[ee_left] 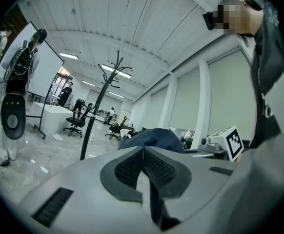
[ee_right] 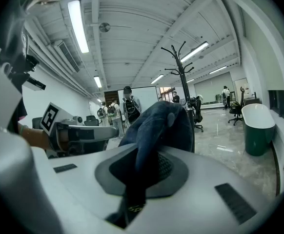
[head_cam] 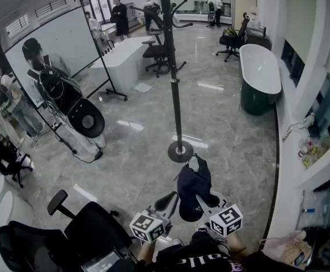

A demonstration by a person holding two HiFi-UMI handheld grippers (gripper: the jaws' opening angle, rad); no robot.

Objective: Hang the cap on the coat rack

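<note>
Grey marble office floor (head_cam: 227, 129); coat rack (head_cam: 174, 84) top cut off in head view. Right tongs (ee_right: 141, 167) pinching dark cap (ee_right: 156, 126); left tongs (ee_left: 143, 165) pressed together, empty.

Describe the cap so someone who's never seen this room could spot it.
Find the tall black coat rack on the grey marble floor. Just in front of its round base, the right gripper holds up the cap, the only dark blue fabric thing there.
</note>
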